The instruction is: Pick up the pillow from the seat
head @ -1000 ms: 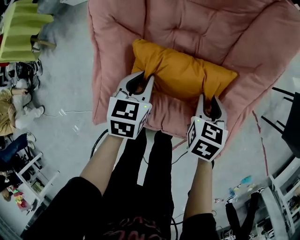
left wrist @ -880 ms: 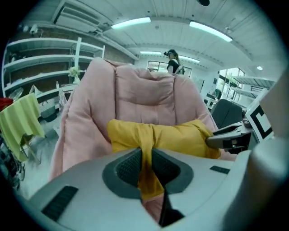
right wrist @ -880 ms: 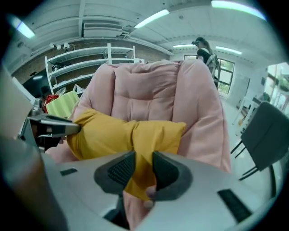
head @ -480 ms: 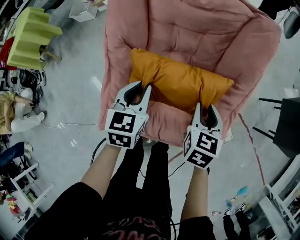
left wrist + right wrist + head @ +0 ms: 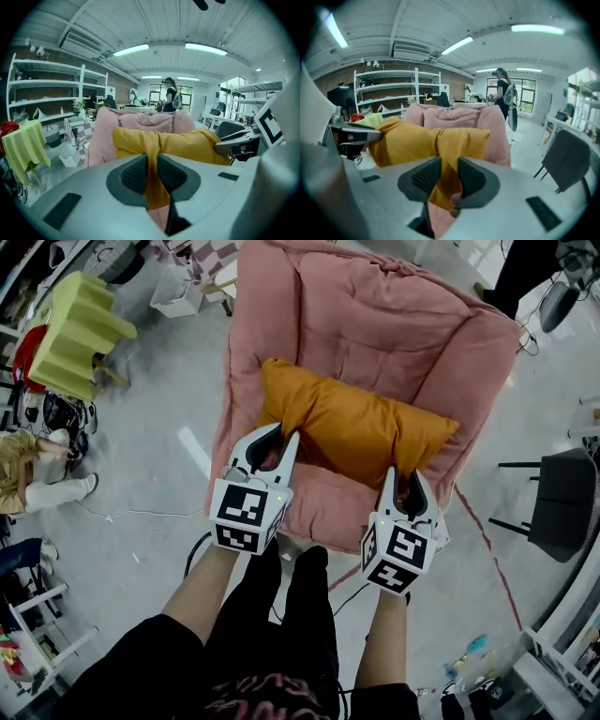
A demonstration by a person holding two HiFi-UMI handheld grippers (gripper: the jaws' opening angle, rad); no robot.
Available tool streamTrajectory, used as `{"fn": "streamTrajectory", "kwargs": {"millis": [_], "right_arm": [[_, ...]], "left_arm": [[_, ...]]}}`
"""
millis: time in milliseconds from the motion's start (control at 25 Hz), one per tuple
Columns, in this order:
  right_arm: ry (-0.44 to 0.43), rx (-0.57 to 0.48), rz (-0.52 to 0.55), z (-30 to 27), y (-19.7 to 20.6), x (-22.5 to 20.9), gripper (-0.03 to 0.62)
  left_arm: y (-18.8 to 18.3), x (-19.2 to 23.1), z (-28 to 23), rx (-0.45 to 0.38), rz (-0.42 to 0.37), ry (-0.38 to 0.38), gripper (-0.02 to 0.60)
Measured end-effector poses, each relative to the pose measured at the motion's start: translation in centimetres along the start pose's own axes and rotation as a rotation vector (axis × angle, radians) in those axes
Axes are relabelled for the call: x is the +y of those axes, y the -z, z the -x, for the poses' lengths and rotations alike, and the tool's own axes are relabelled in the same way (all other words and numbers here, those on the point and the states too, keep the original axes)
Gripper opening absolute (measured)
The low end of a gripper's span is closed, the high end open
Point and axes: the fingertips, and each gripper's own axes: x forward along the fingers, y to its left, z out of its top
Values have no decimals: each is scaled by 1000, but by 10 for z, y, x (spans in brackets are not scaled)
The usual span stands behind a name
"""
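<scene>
1. Finds the pink armchair (image 5: 375,324) smaller in the head view than a second ago. Fits its whole outline into the upper half now, with more grey floor (image 5: 150,474) around it and a dark chair (image 5: 562,502) in at the right edge.
2. Has raised the orange pillow (image 5: 352,427) along with both grippers since then. Keeps it across the middle of the frame, over the armchair's seat cushion, long side slanting from upper left down to lower right.
3. Places the left gripper (image 5: 281,439) and right gripper (image 5: 405,479) slightly lower in the frame than before, spaced much the same, with the marker cubes (image 5: 246,512) facing the camera.
4. Grips the pillow's near edge at two spots. Pinches a fold of orange cloth by the left corner with the left fingers (image 5: 133,173), and another by the right corner with the right fingers (image 5: 471,178). Shows cloth bunched between the pads in both gripper views.
5. Reaches in from the bottom of the frame on two bare forearms (image 5: 202,582), roughly parallel, with both grippers pointing up-frame and tipped down toward the armchair.
6. Cannot tell from above whether the pillow's far edge touches the cushion.
</scene>
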Motion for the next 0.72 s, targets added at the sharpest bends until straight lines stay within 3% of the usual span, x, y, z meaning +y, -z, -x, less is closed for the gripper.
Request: {"fn": "streamTrajectory", "kwargs": {"millis": [720], "right_arm": [[16,-228,28,100,-125,2,133]], "left_arm": [[-137,-10,90,-225,-58,-27,66]]}}
